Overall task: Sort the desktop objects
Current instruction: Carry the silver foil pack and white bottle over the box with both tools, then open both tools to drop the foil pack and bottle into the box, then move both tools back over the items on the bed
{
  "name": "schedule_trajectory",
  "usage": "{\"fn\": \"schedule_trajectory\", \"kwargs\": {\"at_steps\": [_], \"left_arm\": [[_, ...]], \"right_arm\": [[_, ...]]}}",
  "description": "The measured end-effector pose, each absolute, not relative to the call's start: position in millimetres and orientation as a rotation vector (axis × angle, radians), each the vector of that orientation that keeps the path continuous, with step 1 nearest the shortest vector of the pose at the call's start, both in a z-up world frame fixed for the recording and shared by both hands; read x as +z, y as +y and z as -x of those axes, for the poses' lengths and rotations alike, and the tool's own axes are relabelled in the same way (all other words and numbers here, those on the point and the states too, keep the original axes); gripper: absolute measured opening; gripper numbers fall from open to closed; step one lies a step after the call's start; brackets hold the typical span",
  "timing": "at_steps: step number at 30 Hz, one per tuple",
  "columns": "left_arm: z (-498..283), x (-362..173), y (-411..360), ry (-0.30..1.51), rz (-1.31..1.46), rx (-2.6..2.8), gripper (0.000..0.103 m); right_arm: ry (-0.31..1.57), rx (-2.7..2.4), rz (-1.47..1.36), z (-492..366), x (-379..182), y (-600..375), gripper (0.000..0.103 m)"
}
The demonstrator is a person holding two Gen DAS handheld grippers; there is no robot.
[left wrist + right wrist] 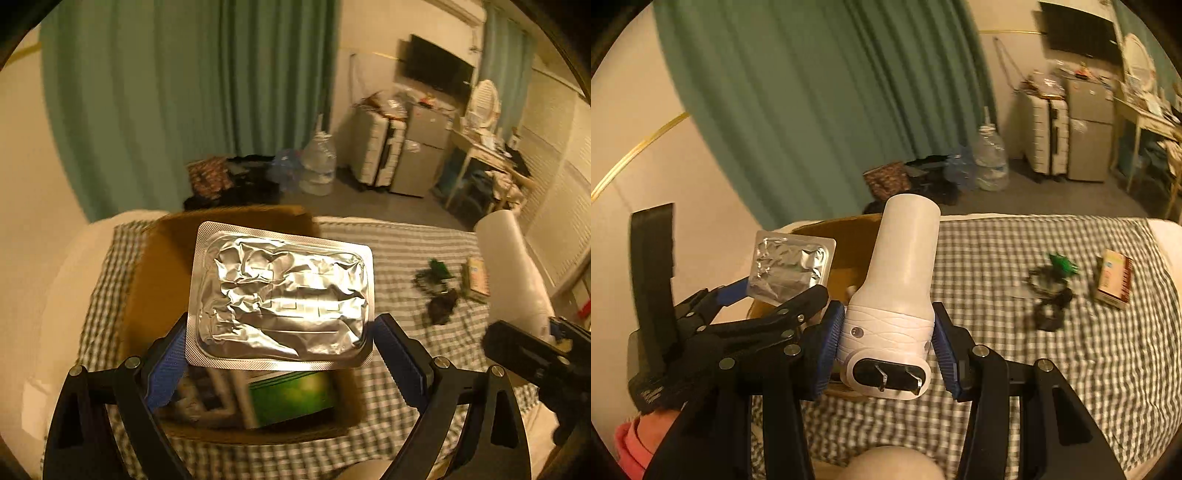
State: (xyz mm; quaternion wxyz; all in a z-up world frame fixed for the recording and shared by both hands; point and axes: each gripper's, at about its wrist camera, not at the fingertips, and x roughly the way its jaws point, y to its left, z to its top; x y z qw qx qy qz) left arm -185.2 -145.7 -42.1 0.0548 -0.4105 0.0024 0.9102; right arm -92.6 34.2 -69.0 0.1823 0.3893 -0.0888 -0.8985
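My left gripper [280,350] is shut on a silver foil blister pack [280,295] and holds it above an open cardboard box [147,280] on the checked cloth. The box holds a green packet [291,398] and other items. My right gripper [888,332] is shut on a white plug-in device [901,280] with two metal prongs facing the camera. It sits just right of the box [846,266]. The left gripper and foil pack [790,269] show in the right wrist view at left.
On the checked cloth [1034,369] to the right lie a dark tangle of cable with a green piece [1052,284] and a small orange-and-white carton [1115,280]. Beyond the bed are a water jug [317,162], suitcases and a cluttered desk.
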Motion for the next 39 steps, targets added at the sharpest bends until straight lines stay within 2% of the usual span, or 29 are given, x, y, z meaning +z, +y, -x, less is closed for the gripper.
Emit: {"fn": "schedule_trajectory", "kwargs": {"at_steps": [13,16,17,18,20,21,29,39], "left_arm": [[198,-98,-202,0.051,1.457,2.804,0.097],[198,-103,-207,0.087,1.485,2.814,0.100],[198,-105,-208,0.107,1.488,2.820,0.100],[198,-105,-209,0.116,1.488,2.819,0.100],[197,-107,-209,0.129,1.486,2.810,0.101],[196,-107,-209,0.130,1.485,2.805,0.101],[183,-104,-192,0.094,1.464,2.771,0.101],[155,-72,-107,0.074,1.268,2.728,0.103]], "right_arm": [[-0.169,-2.401,-1.190,149,-105,-47,0.047],[-0.182,-2.405,-1.187,159,-106,-55,0.048],[-0.178,-2.416,-1.190,161,-106,-58,0.050],[-0.179,-2.419,-1.195,165,-105,-61,0.062],[-0.217,-2.428,-1.173,167,-103,-63,0.079],[-0.235,-2.438,-1.159,168,-101,-63,0.081],[-0.285,-2.518,-1.162,157,-100,-40,0.081],[-0.374,-2.788,-1.227,136,-107,73,0.082]]}}
